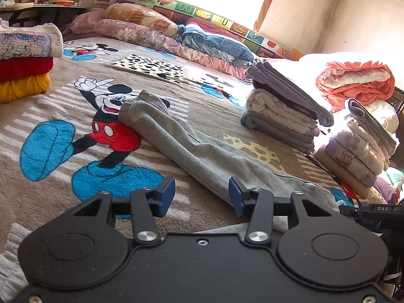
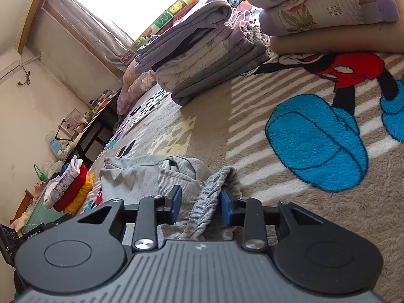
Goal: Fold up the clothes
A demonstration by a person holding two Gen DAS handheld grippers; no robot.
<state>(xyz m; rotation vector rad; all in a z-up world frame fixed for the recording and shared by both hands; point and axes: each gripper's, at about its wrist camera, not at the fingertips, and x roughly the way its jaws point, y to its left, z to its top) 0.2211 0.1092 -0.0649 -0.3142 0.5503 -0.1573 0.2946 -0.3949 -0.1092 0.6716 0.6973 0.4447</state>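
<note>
Left wrist view, left to right: stack (image 1: 24,63) of yellow, red and patterned folds with white socks on top at 10 o'clock, resting on the Mickey blanket (image 1: 63,116); desk (image 1: 45,6) beyond it at 11; pillows (image 1: 141,22) and alphabet mat (image 1: 214,17) along the wall at 12; grey trousers (image 1: 192,151), laid flat in a long strip, running from centre down toward 5 o'clock; left gripper (image 1: 201,196) low over the blanket at 6, jaws wide and holding nothing, trouser fabric lying between and just past the blue pads (image 1: 166,197); grey-and-floral pile (image 1: 285,116) at 2; second pile (image 1: 366,149) at 3, with a coral bundle (image 1: 353,80) behind it.

Right wrist view, tilted, left to right: curtain (image 2: 83,25) and window at 11; desk (image 2: 96,123) at 9; the coloured stack (image 2: 70,192) at 8; trousers (image 2: 141,179) bunched at 6, waistband end toward the camera; right gripper (image 2: 201,205) at 6 with jaws set at a middling gap, a gathered fold of grey cloth standing between them; far pad (image 2: 226,208) touching the fabric, near pad apart from it; not closed on the cloth; grey-and-floral pile (image 2: 209,58) at 12; second pile (image 2: 328,10) at 1; blanket (image 2: 315,202) with Mickey's blue shoe filling 3 to 4 o'clock.
</note>
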